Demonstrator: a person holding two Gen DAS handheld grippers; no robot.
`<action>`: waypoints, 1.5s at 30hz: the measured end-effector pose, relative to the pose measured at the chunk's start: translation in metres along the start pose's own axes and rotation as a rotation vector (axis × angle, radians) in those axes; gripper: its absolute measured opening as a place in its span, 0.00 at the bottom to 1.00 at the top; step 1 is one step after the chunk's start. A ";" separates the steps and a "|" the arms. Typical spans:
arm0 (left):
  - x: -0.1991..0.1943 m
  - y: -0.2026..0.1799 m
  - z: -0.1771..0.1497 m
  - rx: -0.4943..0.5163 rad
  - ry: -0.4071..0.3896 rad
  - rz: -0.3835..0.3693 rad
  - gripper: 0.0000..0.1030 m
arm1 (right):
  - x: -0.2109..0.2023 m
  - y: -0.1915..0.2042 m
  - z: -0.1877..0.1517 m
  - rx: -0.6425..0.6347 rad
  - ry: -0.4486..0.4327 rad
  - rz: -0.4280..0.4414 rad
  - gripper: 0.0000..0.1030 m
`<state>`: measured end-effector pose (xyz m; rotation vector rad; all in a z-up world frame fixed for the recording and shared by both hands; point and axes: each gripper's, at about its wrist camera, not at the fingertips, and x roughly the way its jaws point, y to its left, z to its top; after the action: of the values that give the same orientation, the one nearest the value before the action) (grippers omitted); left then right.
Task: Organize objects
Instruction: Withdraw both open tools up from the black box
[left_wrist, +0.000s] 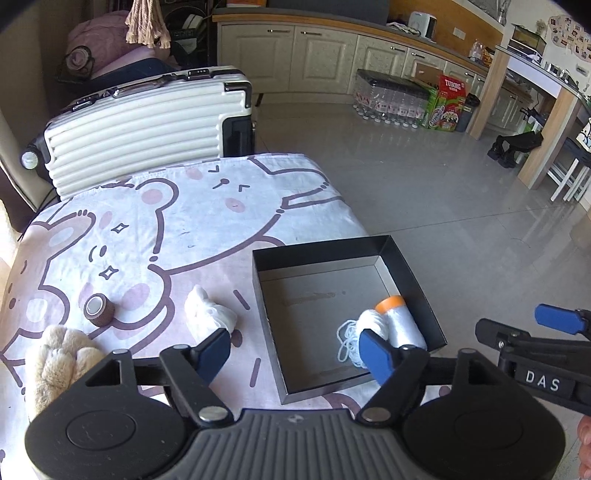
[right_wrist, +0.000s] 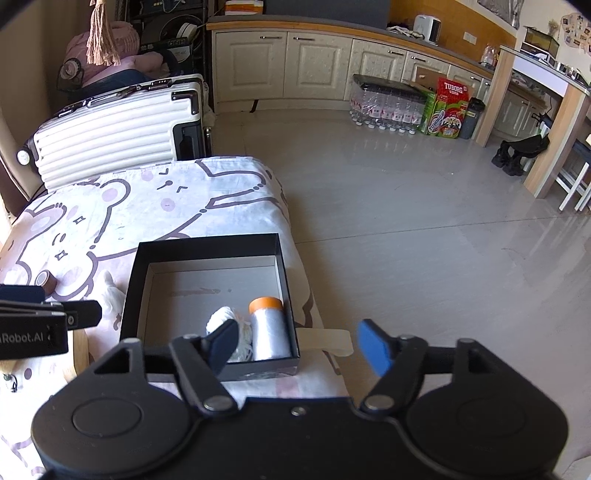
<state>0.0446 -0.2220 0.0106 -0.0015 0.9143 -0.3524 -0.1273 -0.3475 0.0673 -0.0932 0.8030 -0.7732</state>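
Note:
A black open box (left_wrist: 402, 254) (right_wrist: 207, 242) sits at the right edge of the cartoon-print cloth. Inside lie a clear roll with an orange cap (left_wrist: 404, 325) (right_wrist: 267, 330) and a white string ball (left_wrist: 369, 323) (right_wrist: 225, 317). On the cloth to its left lie a white crumpled cloth (left_wrist: 207, 312) (right_wrist: 110, 293), a brown tape roll (left_wrist: 99, 309) (right_wrist: 46, 280) and a beige plush toy (left_wrist: 59, 358). My left gripper (left_wrist: 295, 352) is open and empty over the box's near left wall. My right gripper (right_wrist: 301, 345) is open and empty above the box's near right corner.
A white suitcase (left_wrist: 144, 122) (right_wrist: 110, 125) stands behind the table. The table's right edge drops to a grey tiled floor (right_wrist: 406, 221). Bottled water packs (left_wrist: 391, 98) and cabinets (left_wrist: 317, 59) are far back.

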 end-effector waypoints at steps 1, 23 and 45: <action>0.000 0.001 0.000 -0.002 -0.003 0.002 0.78 | 0.000 0.000 0.000 -0.003 0.000 -0.003 0.78; -0.001 0.015 -0.001 -0.006 -0.034 0.062 1.00 | 0.000 -0.007 0.000 0.033 -0.037 -0.039 1.00; -0.004 0.052 -0.002 -0.044 -0.051 0.086 1.00 | 0.006 0.022 0.008 0.015 -0.057 -0.010 1.00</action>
<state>0.0560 -0.1710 0.0048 -0.0117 0.8689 -0.2513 -0.1066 -0.3371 0.0616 -0.1059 0.7428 -0.7820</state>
